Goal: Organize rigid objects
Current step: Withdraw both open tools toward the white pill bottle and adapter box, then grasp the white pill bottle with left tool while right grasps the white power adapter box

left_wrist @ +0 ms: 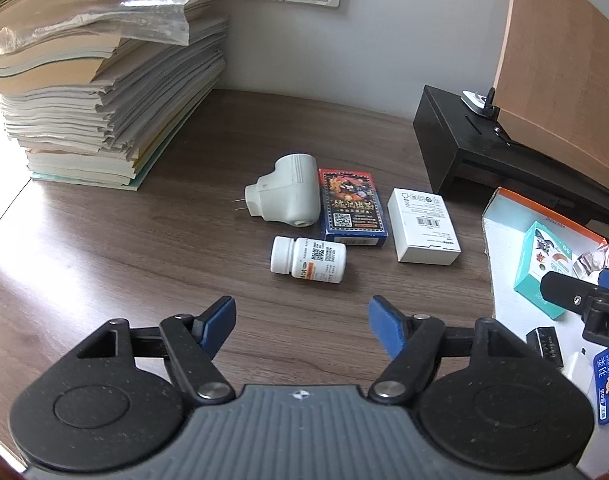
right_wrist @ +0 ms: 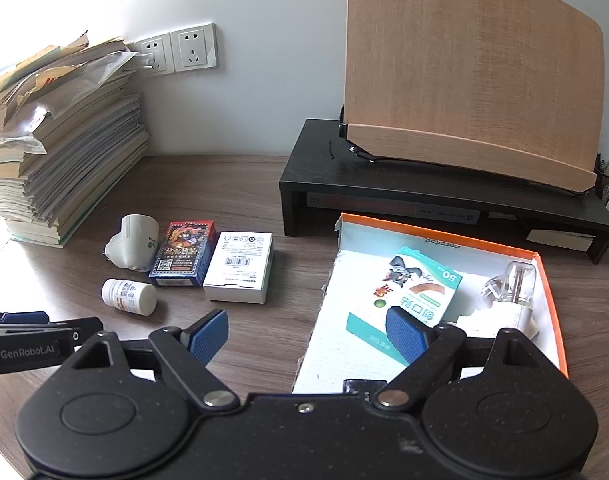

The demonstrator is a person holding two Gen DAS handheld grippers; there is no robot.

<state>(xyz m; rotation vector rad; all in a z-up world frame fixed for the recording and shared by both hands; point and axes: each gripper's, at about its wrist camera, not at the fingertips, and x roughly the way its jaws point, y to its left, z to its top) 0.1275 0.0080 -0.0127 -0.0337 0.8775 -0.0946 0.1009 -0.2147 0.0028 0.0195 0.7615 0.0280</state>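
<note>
White pill bottle (left_wrist: pixel 307 260) lies beyond the open, seemingly empty left tool (left_wrist: pixel 302 322).

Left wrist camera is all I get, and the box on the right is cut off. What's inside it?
Observer: The right wrist view shows the whole orange-rimmed box. It holds a teal carton and, in its far right corner, a clear bulb-like thing.
Operator: Are the other tongs holding anything?
Observer: No. The right tongs are open and empty, straddling the box's left edge.
Operator: What's at the far end of the black stand?
Observer: A small black mesh holder stands at its right end.
</note>
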